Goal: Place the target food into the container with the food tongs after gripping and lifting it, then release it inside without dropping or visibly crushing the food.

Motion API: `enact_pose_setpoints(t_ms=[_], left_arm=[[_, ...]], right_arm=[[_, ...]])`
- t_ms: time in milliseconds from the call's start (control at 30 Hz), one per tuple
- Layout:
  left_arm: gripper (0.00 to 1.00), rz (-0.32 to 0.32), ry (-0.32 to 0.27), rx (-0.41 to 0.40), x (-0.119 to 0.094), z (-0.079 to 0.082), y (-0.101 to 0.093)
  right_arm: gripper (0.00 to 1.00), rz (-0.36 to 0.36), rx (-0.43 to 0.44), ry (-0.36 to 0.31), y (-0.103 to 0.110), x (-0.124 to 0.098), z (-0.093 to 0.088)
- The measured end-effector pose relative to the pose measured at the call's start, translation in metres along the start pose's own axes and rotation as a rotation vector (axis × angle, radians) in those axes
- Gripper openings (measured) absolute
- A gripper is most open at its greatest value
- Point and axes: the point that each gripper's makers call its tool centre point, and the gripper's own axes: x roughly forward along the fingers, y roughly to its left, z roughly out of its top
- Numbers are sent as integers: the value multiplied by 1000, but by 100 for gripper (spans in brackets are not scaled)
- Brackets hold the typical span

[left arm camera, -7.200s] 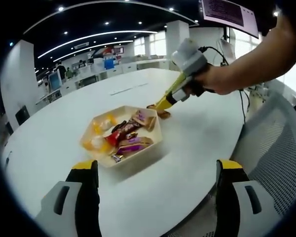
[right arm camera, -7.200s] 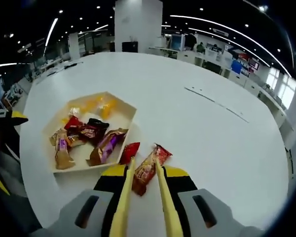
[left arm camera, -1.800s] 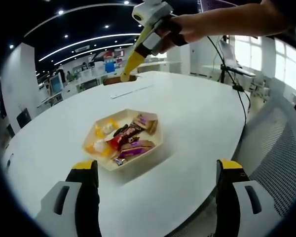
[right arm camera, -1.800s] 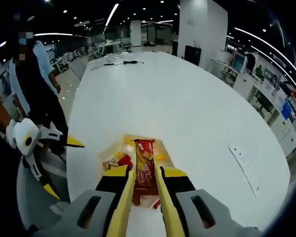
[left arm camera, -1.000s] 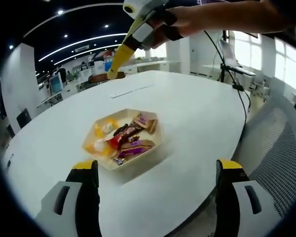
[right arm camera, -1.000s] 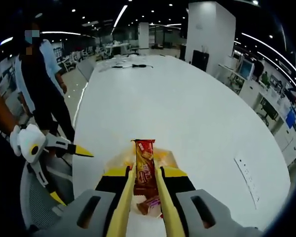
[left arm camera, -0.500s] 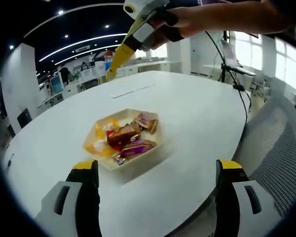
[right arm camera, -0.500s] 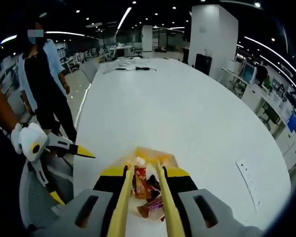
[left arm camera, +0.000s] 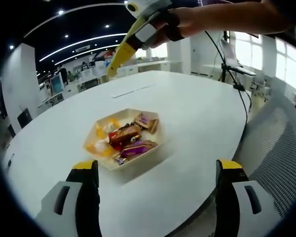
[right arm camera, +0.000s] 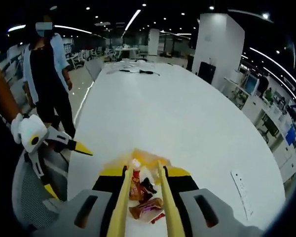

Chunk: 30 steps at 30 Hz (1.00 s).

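Left gripper (left arm camera: 155, 197): black jaws w/ yellow caps at the tips, grey housings w/ dark oval slots lower down. Right gripper (right arm camera: 142, 197): same build, grey body w/ oval slots, black jaws, yellow tops. Yellow food tongs (right arm camera: 123, 207) run fwd between those jaws, two slim blades. In left gripper view the right gripper (left arm camera: 138, 29) has a pale grey/white body above the tongs (left arm camera: 119, 52), black cable (left arm camera: 222, 59) trailing behind it. Hand (left arm camera: 175, 22) w/ bare forearm; no sleeve visible.

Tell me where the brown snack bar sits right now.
In the left gripper view, the brown snack bar lies in the hexagonal tray, mid-table, atop the other wrapped sweets, below the raised tongs.
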Motion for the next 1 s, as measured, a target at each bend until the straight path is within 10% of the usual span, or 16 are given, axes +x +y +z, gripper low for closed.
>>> enact_pose_setpoints(t_ms=[1000], left_arm=[[98,-7,31,-16,3,-7,-1]], right_arm=[[29,-31,1,-45,-43,-69,-48]])
